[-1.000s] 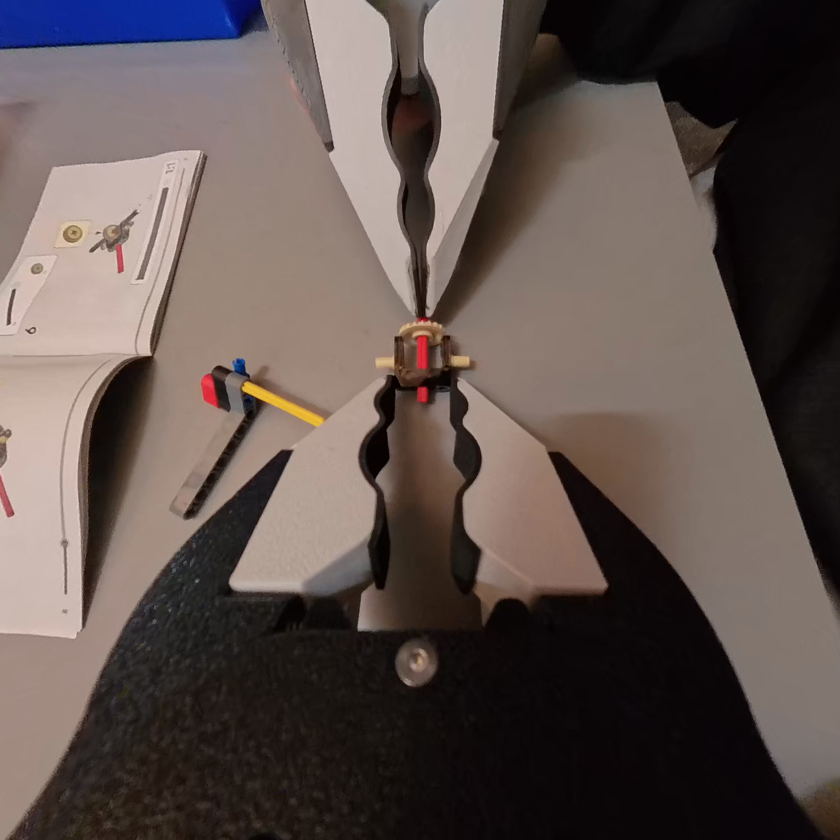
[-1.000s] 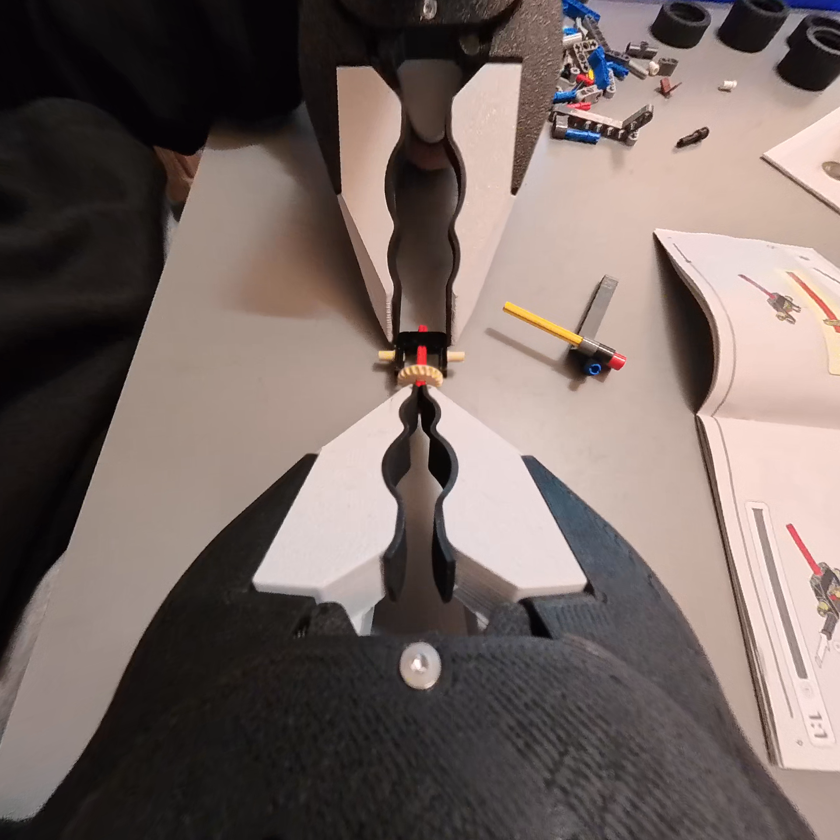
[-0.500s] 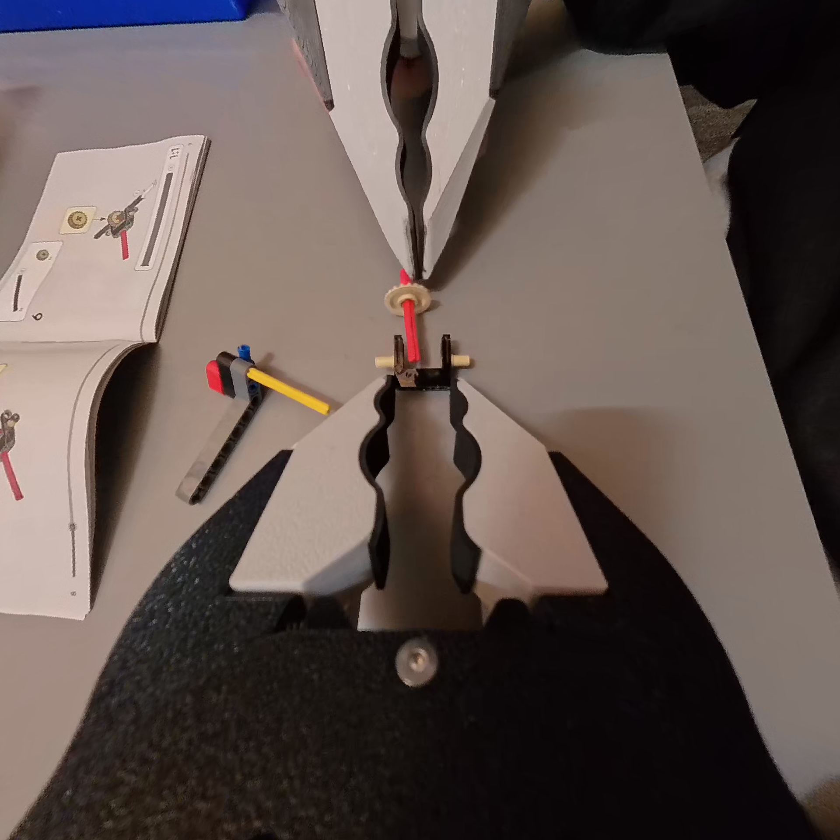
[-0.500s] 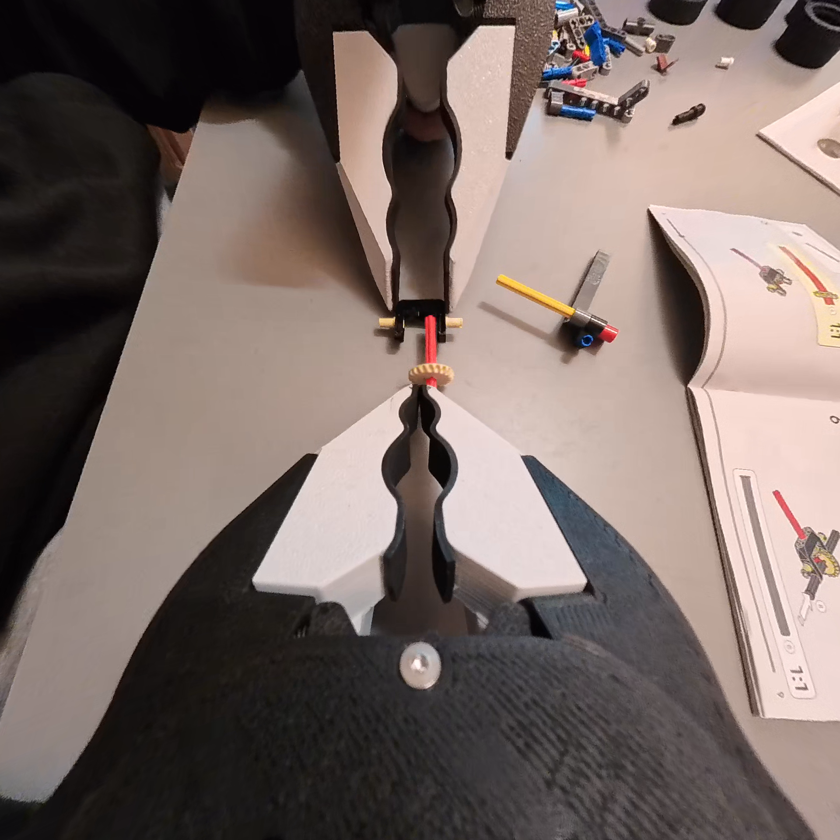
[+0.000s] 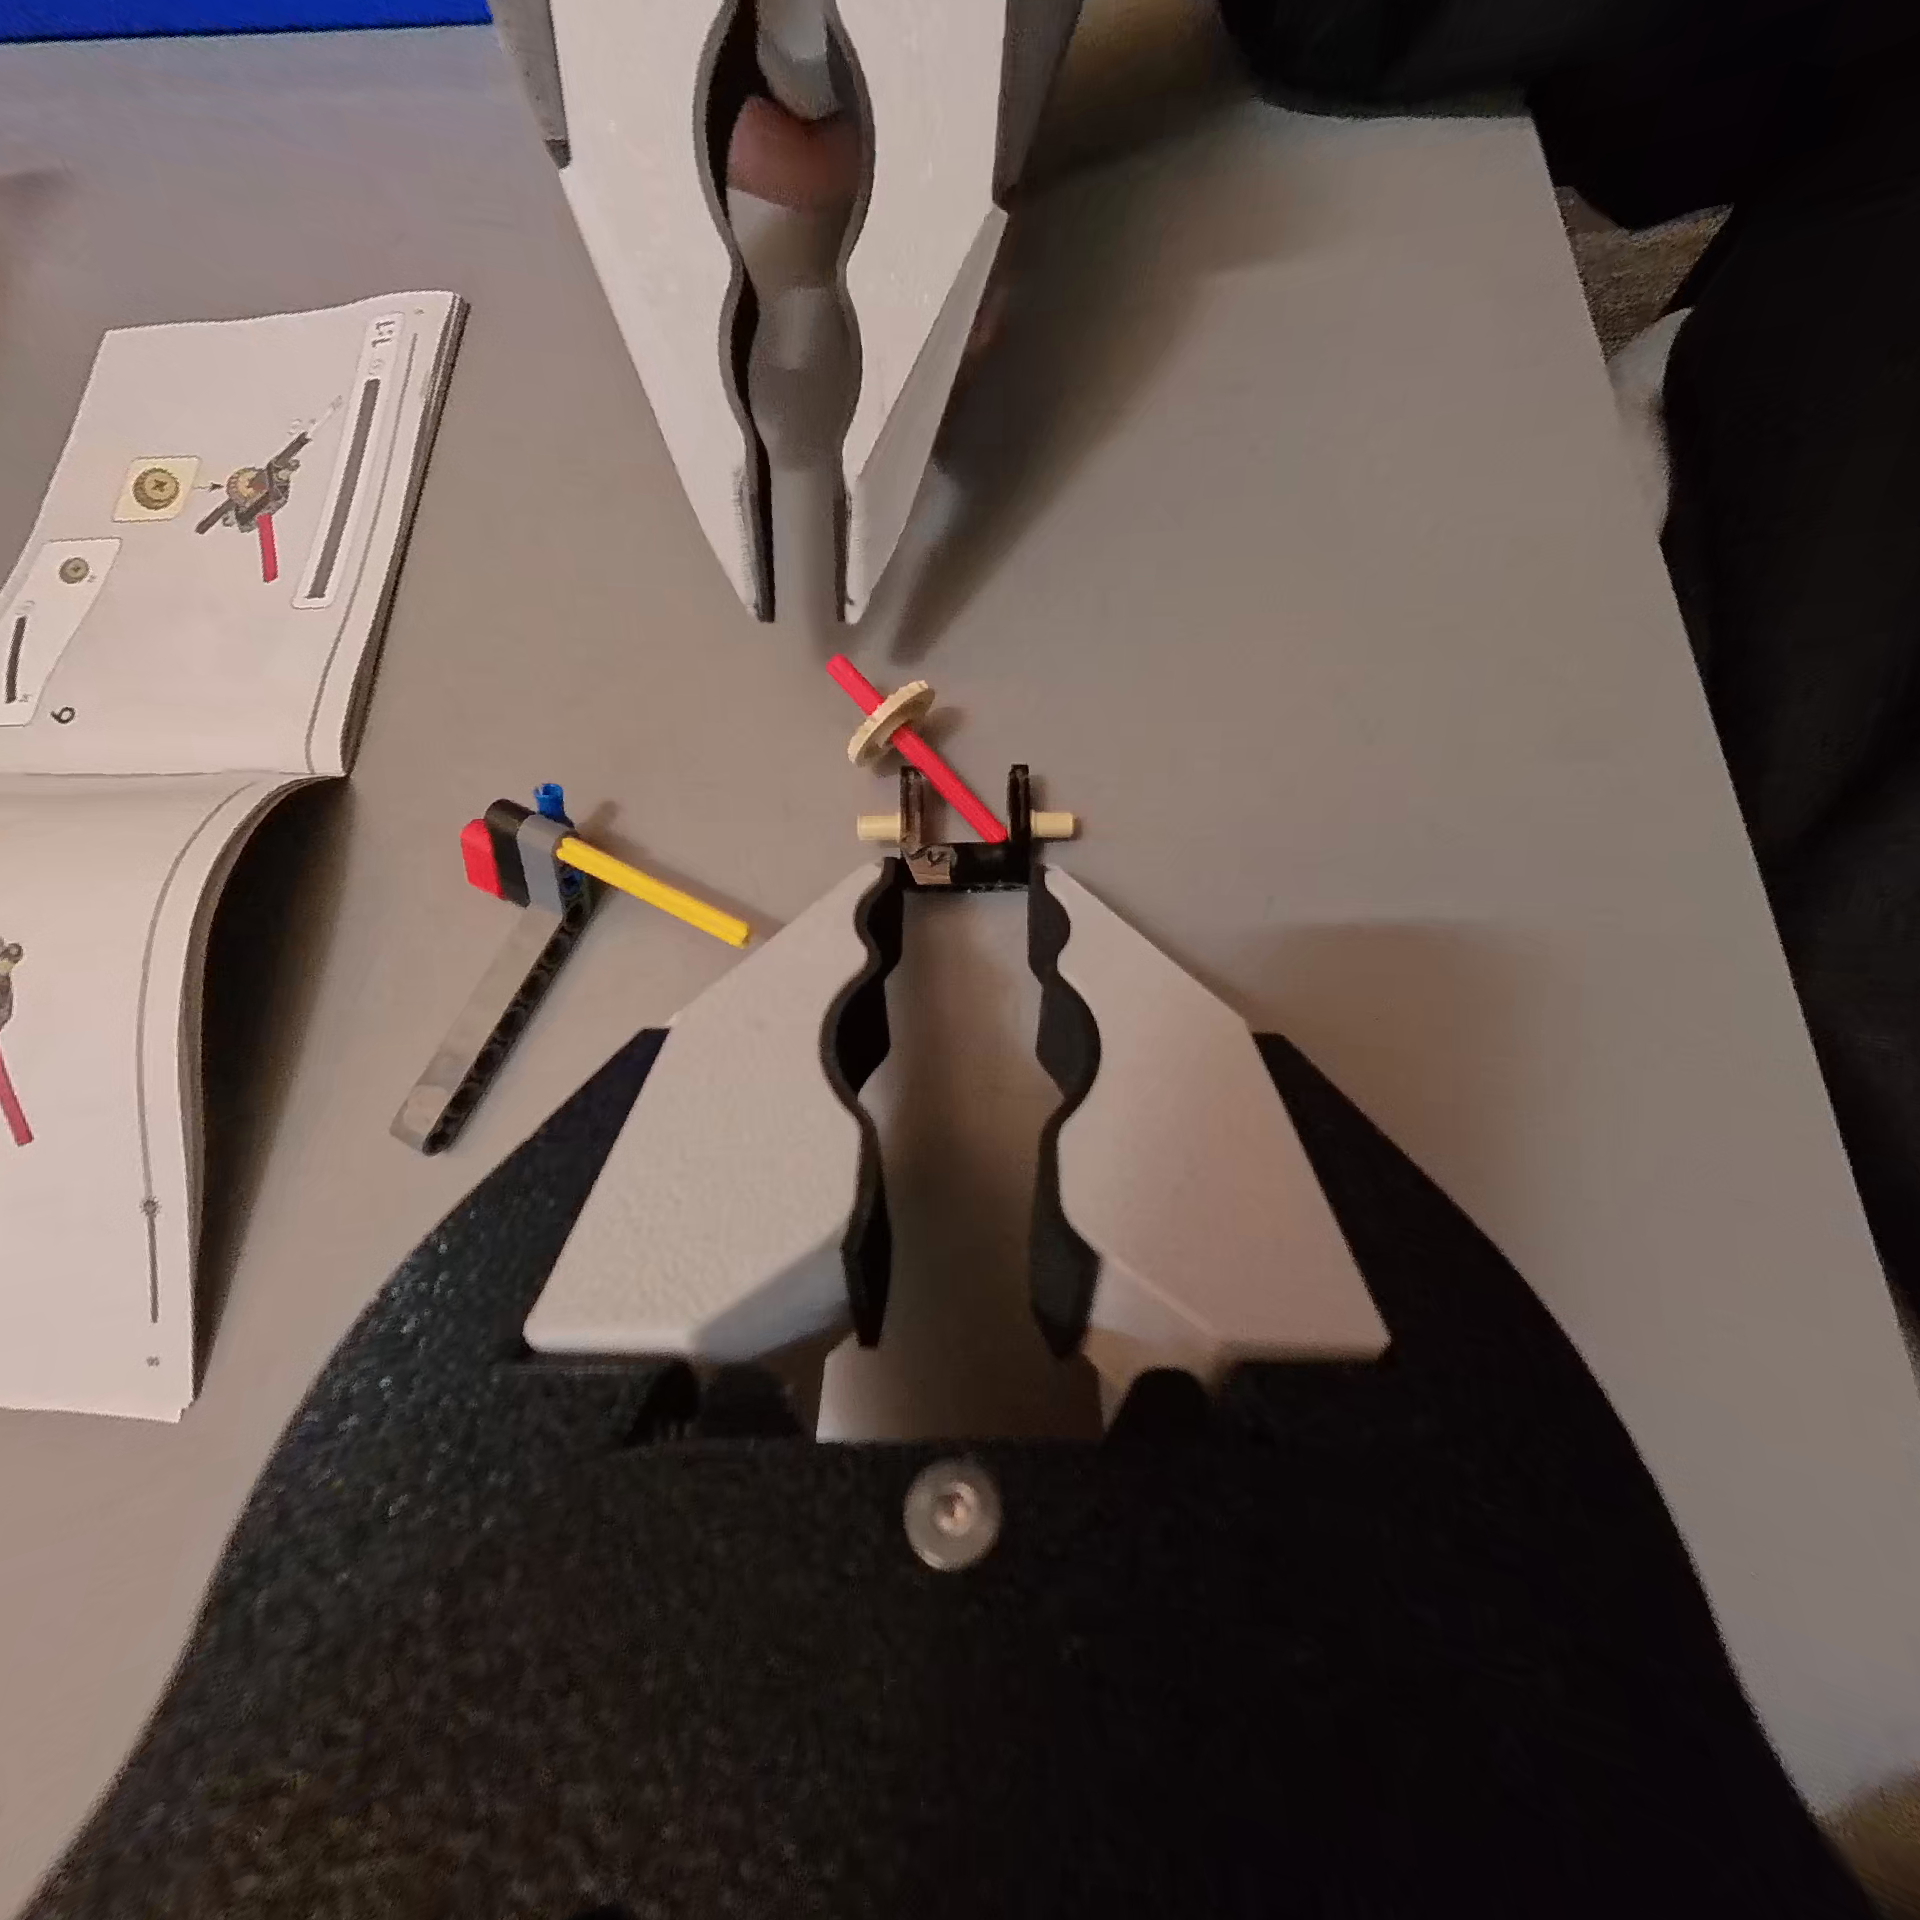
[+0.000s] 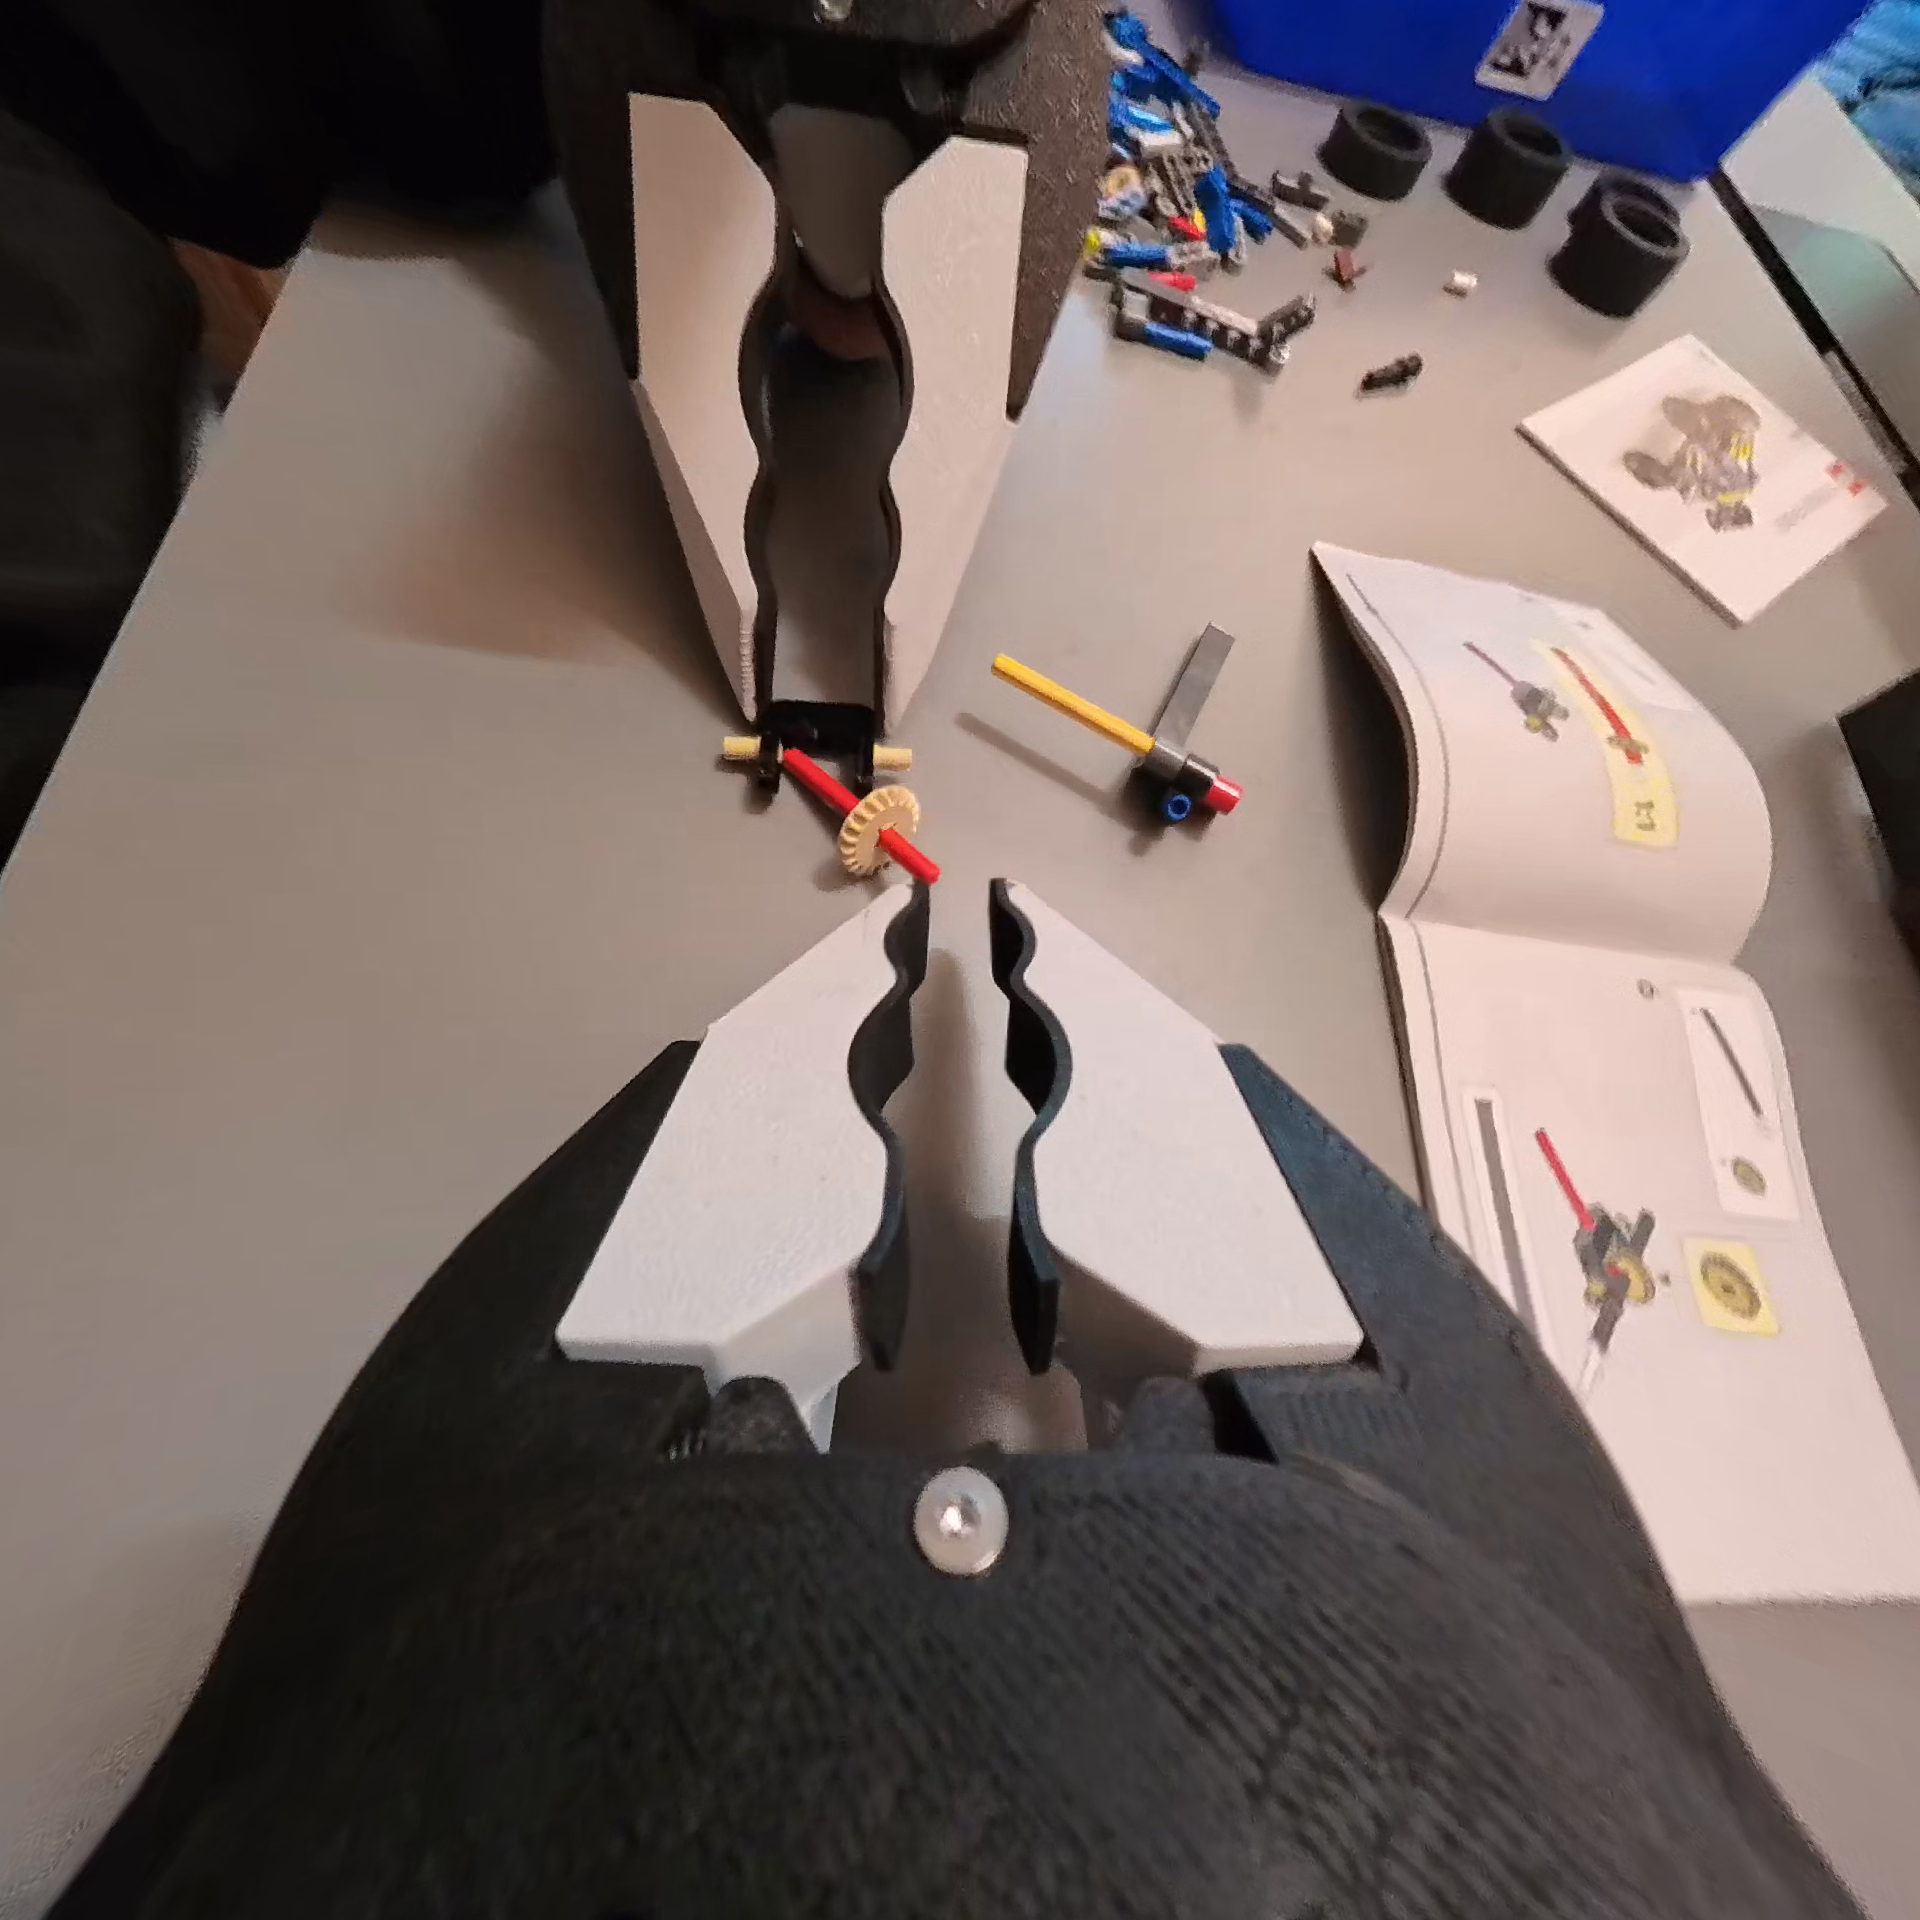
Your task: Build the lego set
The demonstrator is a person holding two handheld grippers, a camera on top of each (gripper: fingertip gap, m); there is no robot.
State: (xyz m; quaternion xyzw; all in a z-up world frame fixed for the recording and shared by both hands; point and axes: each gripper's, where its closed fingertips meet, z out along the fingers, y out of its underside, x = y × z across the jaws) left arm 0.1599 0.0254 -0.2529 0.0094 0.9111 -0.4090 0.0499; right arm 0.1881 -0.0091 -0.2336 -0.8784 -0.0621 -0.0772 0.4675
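Note:
My left gripper (image 5: 966, 868) is shut on a black U-shaped fork piece (image 5: 966, 860) with tan pins sticking out both sides; it also shows in the right wrist view (image 6: 816, 732). A red axle (image 5: 920, 750) with a tan bevel gear (image 5: 888, 722) lies slanted on the table, one end resting inside the fork. In the right wrist view the axle (image 6: 821, 781) and gear (image 6: 878, 821) lie just beyond my right gripper (image 6: 958, 896), which is open and empty. The right gripper (image 5: 805, 613) appears opposite in the left wrist view.
A small assembly with a yellow axle (image 5: 655, 894), grey beam and red cap (image 6: 1184, 764) lies nearby. An open instruction booklet (image 6: 1558, 935) and a second leaflet (image 6: 1704, 478) lie on the grey table (image 5: 1351, 623). Loose parts (image 6: 1195, 239), black tyres (image 6: 1507, 166) and a blue bin (image 6: 1662, 62) are far back. The gap from one gripper's tips to the other's is roughly 6 cm.
The right gripper pulled the red axle with the gear back out of the fork, then opened and let it go. The axle dropped and now lies slanted on the table.

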